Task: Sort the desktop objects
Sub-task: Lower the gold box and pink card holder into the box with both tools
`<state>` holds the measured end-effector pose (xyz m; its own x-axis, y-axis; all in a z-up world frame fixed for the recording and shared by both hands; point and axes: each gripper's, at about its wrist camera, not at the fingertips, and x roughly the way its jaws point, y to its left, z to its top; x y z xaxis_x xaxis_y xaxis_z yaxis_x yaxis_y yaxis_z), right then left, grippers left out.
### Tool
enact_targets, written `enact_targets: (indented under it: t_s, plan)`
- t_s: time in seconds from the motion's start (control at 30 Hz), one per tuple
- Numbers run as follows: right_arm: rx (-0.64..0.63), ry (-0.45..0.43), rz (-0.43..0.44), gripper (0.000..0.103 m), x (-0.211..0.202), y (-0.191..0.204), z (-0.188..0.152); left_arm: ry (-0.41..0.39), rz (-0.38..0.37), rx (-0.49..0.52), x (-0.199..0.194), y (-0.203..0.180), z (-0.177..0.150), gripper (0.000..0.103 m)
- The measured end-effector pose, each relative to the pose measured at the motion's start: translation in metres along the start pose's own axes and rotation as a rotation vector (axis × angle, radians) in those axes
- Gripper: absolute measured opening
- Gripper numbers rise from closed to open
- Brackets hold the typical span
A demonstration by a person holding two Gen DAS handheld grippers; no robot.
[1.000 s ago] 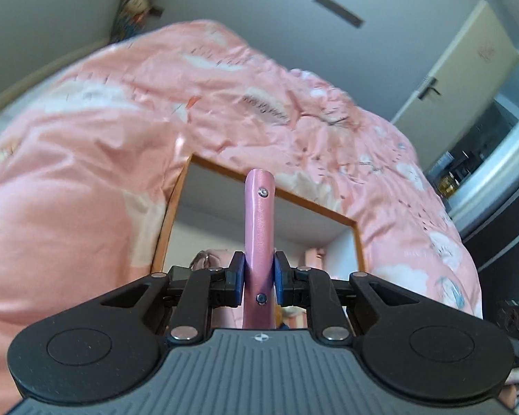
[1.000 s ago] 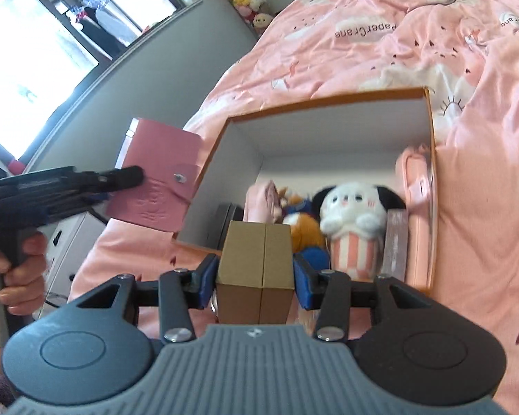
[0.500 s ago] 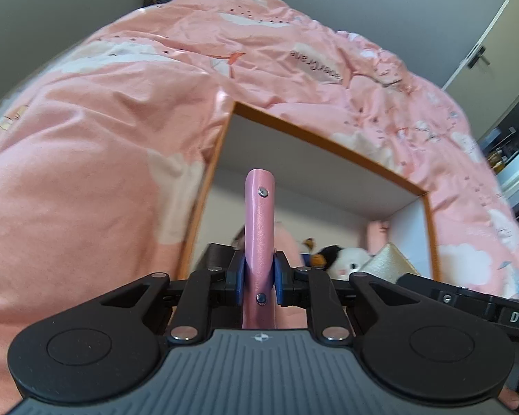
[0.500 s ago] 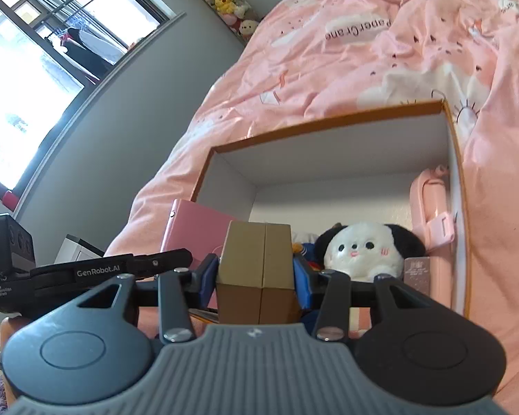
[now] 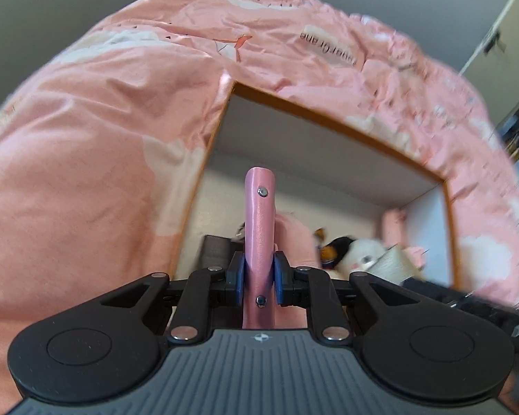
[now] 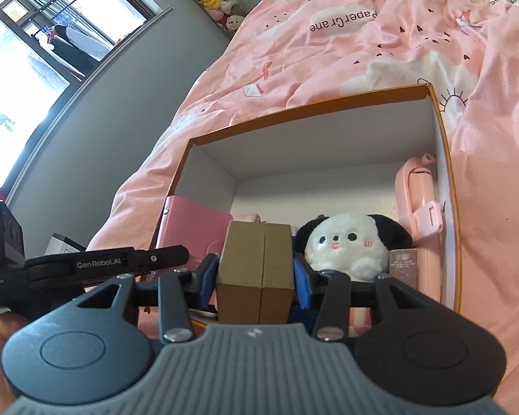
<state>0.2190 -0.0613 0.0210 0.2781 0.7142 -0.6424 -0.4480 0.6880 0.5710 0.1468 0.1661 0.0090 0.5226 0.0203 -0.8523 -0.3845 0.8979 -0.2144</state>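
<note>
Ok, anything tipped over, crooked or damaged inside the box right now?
Nothing stands out. The orange-rimmed box looks intact, the plush dog sits upright inside, and the pink card holder and brown box are gripped squarely.

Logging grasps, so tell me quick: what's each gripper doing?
Left gripper: closed on the pink card holder.
Right gripper: closed on the brown cardboard box.

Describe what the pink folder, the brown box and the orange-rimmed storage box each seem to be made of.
Flat pink snap-button folder: probably faux leather, with a soft sheen and metal studs. Small brown rectangular box: matte cardboard, seemingly, with a centre seam and crisp folded edges. Large orange-rimmed white storage box: likely rigid paperboard, with thin straight walls and a smooth matte interior.
</note>
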Motion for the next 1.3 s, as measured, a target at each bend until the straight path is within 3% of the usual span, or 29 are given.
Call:
enact_targets:
  t_s: [0.33, 0.57, 0.87, 1.03, 1.2, 1.3]
  plan:
    - [-0.003, 0.010, -0.001, 0.048, 0.006, 0.000, 0.000, 0.024, 0.107, 0.106, 0.011, -0.013, -0.004, 0.019]
    - [-0.047, 0.016, -0.031, 0.048, 0.013, 0.008, 0.001, 0.067, 0.135, 0.182, 0.023, -0.023, -0.008, 0.019]
    - [-0.135, -0.010, -0.075, 0.047, 0.019, 0.021, 0.013, 0.112, 0.083, 0.206, 0.017, -0.021, 0.001, 0.019]
    - [-0.150, 0.005, -0.073, 0.047, 0.030, 0.024, 0.019, 0.163, 0.136, 0.278, 0.030, -0.028, 0.004, 0.021]
    - [-0.128, 0.010, -0.084, 0.047, 0.031, 0.016, 0.013, 0.141, 0.144, 0.316, 0.020, -0.028, 0.003, 0.023]
    - [-0.114, -0.004, -0.095, 0.047, 0.026, 0.009, 0.016, 0.106, 0.106, 0.311, 0.002, -0.026, 0.008, 0.025]
